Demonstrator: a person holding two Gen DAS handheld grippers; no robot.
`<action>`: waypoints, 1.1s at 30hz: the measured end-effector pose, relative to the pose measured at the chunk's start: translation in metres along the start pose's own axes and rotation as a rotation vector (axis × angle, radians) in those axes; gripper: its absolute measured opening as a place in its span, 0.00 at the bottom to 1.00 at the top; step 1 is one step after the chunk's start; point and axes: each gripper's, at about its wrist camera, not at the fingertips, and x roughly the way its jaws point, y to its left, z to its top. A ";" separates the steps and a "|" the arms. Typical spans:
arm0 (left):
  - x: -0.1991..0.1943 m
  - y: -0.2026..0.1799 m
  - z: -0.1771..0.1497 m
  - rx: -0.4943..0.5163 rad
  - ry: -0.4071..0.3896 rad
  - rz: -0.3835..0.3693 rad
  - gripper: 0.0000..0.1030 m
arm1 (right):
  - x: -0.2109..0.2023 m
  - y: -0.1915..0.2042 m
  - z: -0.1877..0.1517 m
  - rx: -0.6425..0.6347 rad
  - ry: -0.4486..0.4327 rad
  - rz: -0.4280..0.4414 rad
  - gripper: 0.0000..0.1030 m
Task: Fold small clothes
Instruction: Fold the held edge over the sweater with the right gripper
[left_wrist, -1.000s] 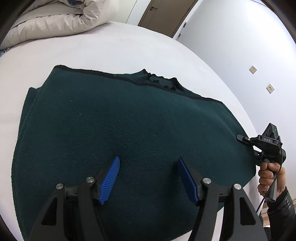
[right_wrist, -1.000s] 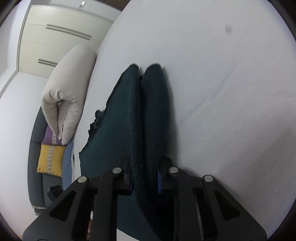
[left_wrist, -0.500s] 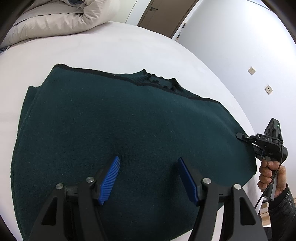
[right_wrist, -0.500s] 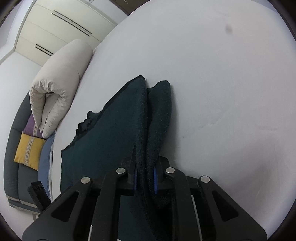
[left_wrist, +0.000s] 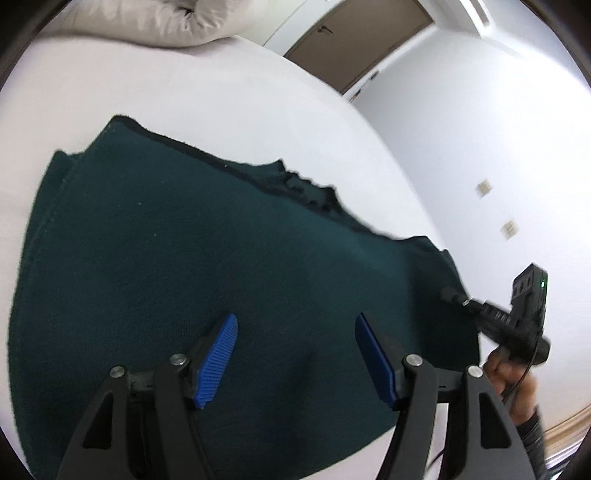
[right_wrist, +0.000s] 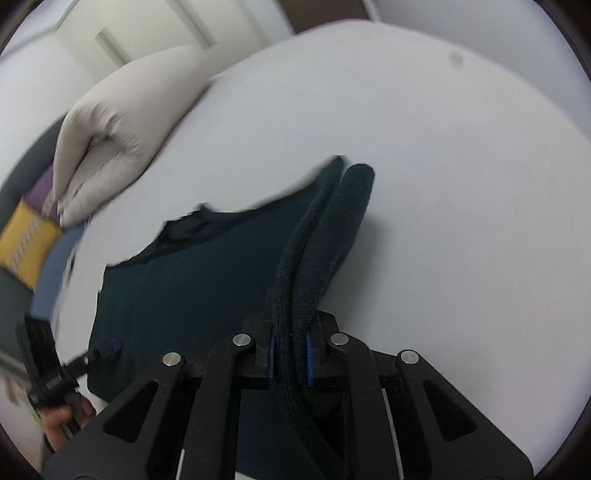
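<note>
Since the earlier frames the right hand-held gripper (right_wrist: 290, 356) has been swung round, so the pinched sweater edge now runs up and right in its view and more bed is seen. Its blue pads are closed on a doubled fold of the dark green sweater (left_wrist: 207, 280), the fold being held raised off the sheet. The left hand-held gripper (left_wrist: 295, 354) is held open above the sweater's middle, nothing between its fingers. The sweater is spread flat on the white bed (left_wrist: 192, 88), collar toward the far side. A rolled beige duvet (right_wrist: 122, 122) is seen at the bed's far edge.
</note>
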 end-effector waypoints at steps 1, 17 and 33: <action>-0.003 0.006 0.003 -0.041 -0.010 -0.043 0.66 | -0.002 0.015 0.002 -0.038 0.000 -0.001 0.10; 0.028 0.025 0.025 -0.332 0.089 -0.304 0.76 | 0.058 0.150 -0.053 -0.353 0.199 0.100 0.46; 0.079 -0.042 0.026 -0.204 0.250 -0.175 0.75 | -0.025 0.069 -0.110 -0.245 0.086 0.224 0.63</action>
